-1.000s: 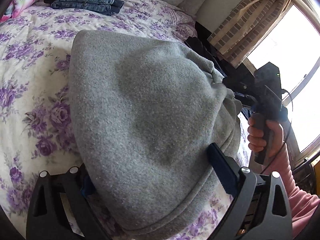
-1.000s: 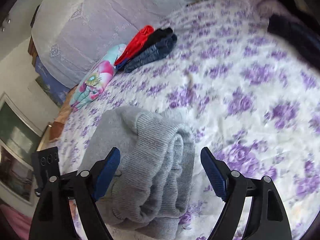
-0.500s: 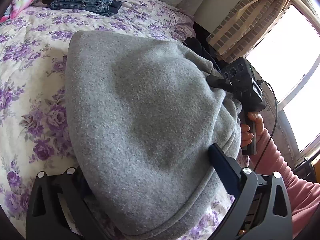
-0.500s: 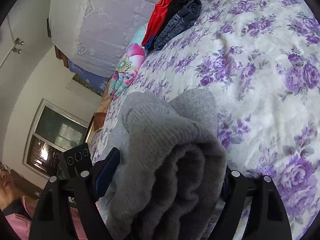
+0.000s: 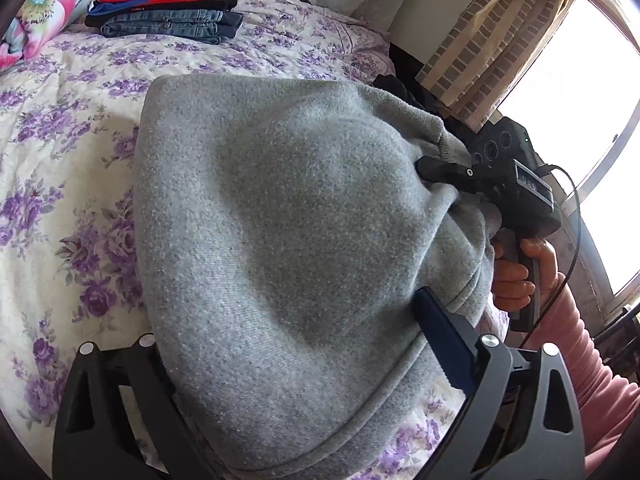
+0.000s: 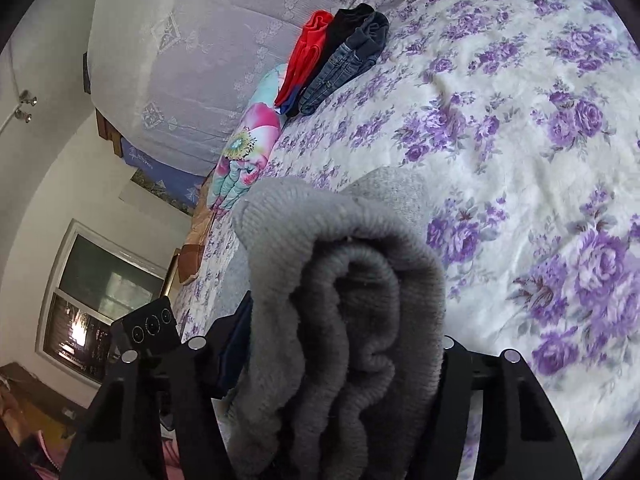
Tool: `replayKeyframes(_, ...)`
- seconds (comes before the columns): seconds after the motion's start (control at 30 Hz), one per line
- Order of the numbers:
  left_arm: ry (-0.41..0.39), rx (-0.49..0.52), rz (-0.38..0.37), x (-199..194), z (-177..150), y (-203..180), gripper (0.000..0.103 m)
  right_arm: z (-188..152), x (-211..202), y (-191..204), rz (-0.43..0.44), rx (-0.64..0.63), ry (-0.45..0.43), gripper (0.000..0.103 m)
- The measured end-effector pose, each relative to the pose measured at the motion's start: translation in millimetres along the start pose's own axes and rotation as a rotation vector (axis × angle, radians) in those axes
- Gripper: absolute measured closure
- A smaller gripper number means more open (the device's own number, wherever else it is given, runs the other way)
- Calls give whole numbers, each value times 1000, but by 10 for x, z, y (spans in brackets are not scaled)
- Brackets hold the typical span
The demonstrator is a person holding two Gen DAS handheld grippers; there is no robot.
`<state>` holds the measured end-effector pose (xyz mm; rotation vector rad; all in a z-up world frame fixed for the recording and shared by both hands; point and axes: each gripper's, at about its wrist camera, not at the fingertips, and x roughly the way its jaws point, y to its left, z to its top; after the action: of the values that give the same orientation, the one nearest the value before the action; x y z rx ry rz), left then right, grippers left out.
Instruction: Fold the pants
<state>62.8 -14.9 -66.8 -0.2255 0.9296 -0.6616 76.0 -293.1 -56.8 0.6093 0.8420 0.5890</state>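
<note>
Gray pants (image 5: pixel 280 240) fill frame center, hiding the left gripper (image 5: pixel 288 360) fingertips; jaws spread around the bundle. Right gripper (image 6: pixel 336 360) pinches rolled cuff end, pads buried in fabric. Pants' long axis runs L-R btwn grippers, over floral bedspread (image 5: pixel 60 160).

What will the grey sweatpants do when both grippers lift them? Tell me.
The grey sweatpants will probably sag between the grips: the thick fleece already drapes in a soft mound. The bunched ribbed end in the right gripper looks bulky, so it likely won't slip. The fold may loosen when lifted off the bedspread.
</note>
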Motion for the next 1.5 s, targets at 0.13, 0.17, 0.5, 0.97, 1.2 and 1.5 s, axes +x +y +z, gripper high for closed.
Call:
replayKeyframes(0.13, -35, 1, 4, -263, -68, -25, 16, -159, -102, 391, 1, -86, -5, 48)
replayKeyframes(0.17, -45, -5, 2, -346, -78, -4, 16, -182, -112, 488, 2, -108, -7, 49)
replayKeyframes(0.5, -221, 136, 171, -1222, 753, 345, 17, 908, 465, 1367, 126, -285, -48, 50)
replayKeyframes(0.97, -81, -90, 260, -260, 1293, 1942, 4, 1680, 1892, 206, 8, -113, -48, 28)
replayKeyframes(1.2, -161, -70, 550, -635, 1185, 1620, 5, 987, 1404, 812, -214, -268, -203, 5)
replayKeyframes(1.5, -246, -88, 653, -1002, 692, 1217, 5, 1, 1246, 1347, -337, -371, -283, 4)
